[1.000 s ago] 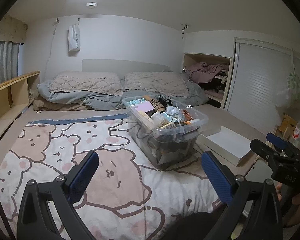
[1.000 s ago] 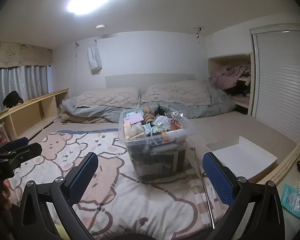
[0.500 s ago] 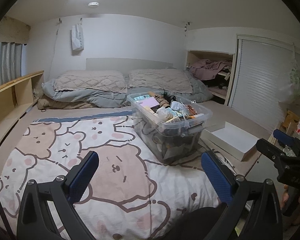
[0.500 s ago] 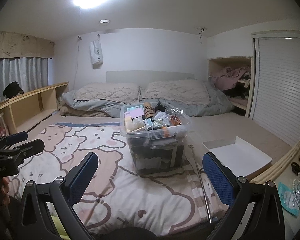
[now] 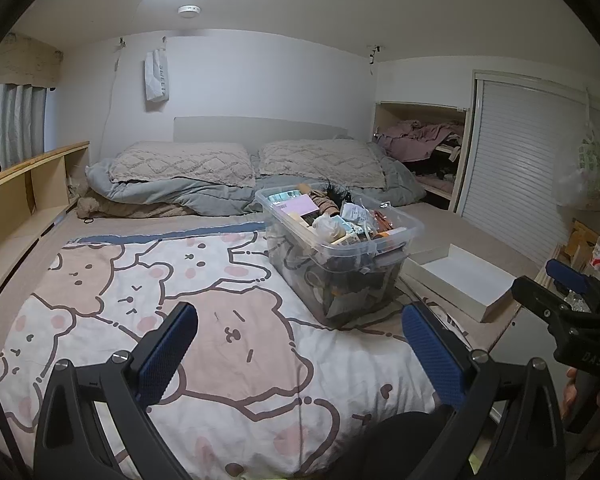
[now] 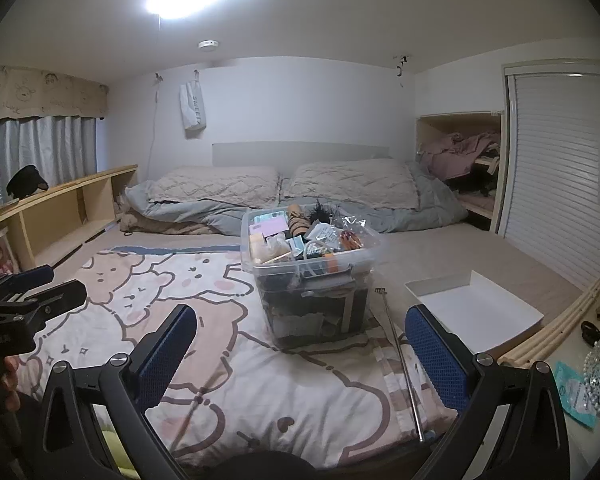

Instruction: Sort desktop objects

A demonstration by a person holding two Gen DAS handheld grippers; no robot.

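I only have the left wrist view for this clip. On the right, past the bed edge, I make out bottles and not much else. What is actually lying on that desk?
Observer: A teal packet lies flat on the desk, beside a string of clear beads.
Operator: Is the right gripper carrying any of it? From my side I only see it from the side.
Observer: No. The right gripper is open, with nothing between its fingers, and it points at the bed, not at the desk.
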